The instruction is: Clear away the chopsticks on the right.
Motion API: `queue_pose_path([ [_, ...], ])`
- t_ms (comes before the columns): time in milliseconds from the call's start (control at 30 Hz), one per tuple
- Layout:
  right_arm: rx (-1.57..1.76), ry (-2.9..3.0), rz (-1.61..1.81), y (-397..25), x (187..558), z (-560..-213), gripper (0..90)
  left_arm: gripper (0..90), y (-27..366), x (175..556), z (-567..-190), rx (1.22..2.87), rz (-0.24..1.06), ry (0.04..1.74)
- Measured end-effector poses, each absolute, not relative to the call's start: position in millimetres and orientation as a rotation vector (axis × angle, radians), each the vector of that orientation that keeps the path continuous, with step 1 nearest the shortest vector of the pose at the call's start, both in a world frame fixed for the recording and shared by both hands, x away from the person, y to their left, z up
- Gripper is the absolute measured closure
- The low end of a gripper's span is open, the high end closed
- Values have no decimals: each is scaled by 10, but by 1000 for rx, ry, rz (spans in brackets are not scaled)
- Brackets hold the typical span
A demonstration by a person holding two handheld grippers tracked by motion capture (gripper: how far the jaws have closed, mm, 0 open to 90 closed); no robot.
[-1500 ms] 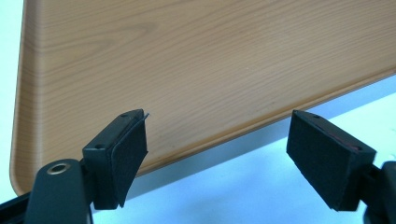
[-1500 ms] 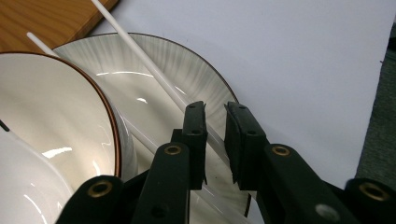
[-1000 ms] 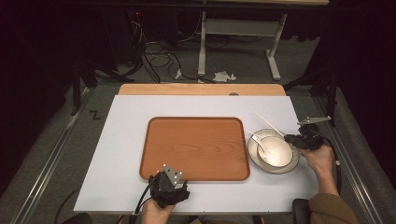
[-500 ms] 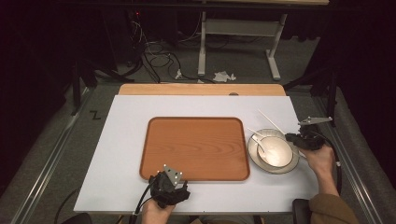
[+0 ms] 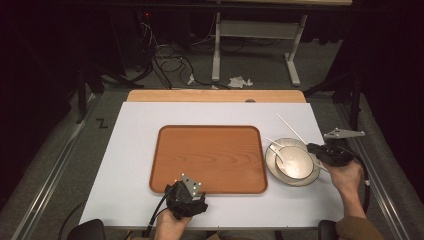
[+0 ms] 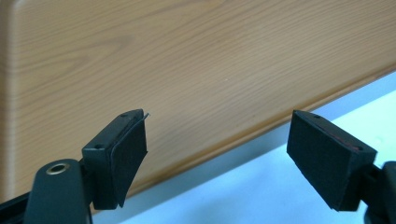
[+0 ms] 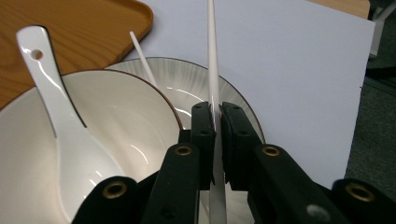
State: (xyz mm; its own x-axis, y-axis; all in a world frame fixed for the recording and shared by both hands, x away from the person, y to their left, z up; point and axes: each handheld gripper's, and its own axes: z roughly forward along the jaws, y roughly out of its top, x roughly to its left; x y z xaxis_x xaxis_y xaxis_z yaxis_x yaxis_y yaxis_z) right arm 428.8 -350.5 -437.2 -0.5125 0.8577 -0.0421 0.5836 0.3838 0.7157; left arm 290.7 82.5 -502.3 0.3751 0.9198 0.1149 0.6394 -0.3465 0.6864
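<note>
The right gripper (image 7: 214,116) was clamped on 1 white chopstick (image 7: 211,56), its long axis pointing away over the plate (image 7: 196,88) rim, while the left gripper (image 6: 217,154) gaped empty near the tray (image 5: 210,155).

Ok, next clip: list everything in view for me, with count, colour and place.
tray: 1, brown wood-grain, middle of the table
table: 1, white top with a wooden strip at the far edge
plate: 1, pale with a dark rim, right of the tray
bowl: 1, white, on the plate
spoon: 1, white, lying in the bowl
chopsticks: 2, white, one clamped in the right jaws, the other resting on the plate
left hand-held gripper: black, open, at the tray's near edge
right hand-held gripper: black, shut on a chopstick, over the plate
</note>
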Motion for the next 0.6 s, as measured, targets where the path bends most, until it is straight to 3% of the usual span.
queue_pose_path([
  [600, 1292, 2145, 1076, -3347, 3792, -4193, 850, 205, 708, 3052, -4953, 2048, 634, 1228],
])
